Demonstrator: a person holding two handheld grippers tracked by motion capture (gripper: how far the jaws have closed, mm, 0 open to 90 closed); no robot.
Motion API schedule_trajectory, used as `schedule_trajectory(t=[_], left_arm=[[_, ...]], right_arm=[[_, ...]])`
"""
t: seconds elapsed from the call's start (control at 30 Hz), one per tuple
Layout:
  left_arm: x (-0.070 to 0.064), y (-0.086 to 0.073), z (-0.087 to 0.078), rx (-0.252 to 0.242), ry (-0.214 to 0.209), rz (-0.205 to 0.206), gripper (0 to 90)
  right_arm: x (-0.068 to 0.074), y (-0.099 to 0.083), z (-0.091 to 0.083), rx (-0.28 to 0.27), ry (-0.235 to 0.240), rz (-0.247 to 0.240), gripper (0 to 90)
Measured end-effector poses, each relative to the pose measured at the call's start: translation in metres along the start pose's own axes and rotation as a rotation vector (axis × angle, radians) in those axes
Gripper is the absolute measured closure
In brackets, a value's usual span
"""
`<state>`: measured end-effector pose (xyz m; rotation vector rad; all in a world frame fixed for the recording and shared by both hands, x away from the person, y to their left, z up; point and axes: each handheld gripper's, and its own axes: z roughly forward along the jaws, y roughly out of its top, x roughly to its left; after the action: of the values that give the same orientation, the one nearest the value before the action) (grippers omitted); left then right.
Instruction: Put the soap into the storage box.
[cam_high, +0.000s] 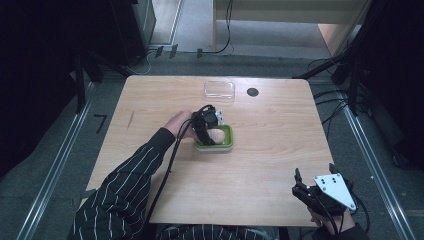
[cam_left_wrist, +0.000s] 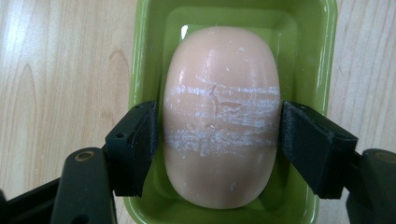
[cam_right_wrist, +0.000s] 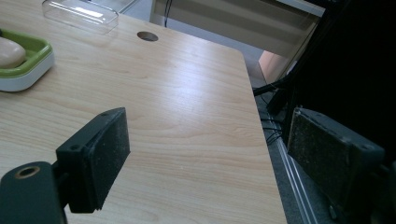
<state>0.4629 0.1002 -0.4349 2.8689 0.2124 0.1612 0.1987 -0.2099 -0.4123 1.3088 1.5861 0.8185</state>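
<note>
Two black jaws flank a bar of soap (cam_left_wrist: 222, 126) lying in its green soap dish (cam_left_wrist: 149, 56) near the middle of the table (cam_high: 260, 165).

The left gripper (cam_left_wrist: 217, 149) comes down over the dish with the soap directly between its jaws; the bar's long axis runs away from the gripper, so the jaws meet its two long sides across the narrow waist. Both pads appear to touch the soap, though whether they are pressing or merely resting is hard to tell. The right gripper (cam_right_wrist: 210, 149) hangs wide open and empty at the near right corner, well apart from the dish. A clear lid (cam_high: 219, 90) lies at the far edge, beside a cable hole (cam_high: 252, 92).
</note>
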Motion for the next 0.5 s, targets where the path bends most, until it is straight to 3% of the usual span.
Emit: schedule_trajectory(t=[0.07, 0.13, 0.2, 0.5], left_arm=[[0.0, 0.001, -0.004, -0.003, 0.013, -0.006, 25.4], [-0.001, 0.003, -0.008, 0.013, 0.02, -0.022, 8.1], [-0.004, 0.003, -0.012, 0.015, 0.022, -0.014, 10.6], [-0.011, 0.001, -0.024, 0.06, 0.04, -0.06, 4.0]], right_arm=[[0.0, 0.0, 0.0, -0.001, 0.0, 0.0, 13.6], [0.0, 0.0, 0.0, 0.0, -0.001, 0.003, 13.6], [0.0, 0.0, 0.0, 0.001, 0.0, 0.002, 13.6], [0.0, 0.001, 0.001, -0.001, 0.001, 0.001, 13.6]])
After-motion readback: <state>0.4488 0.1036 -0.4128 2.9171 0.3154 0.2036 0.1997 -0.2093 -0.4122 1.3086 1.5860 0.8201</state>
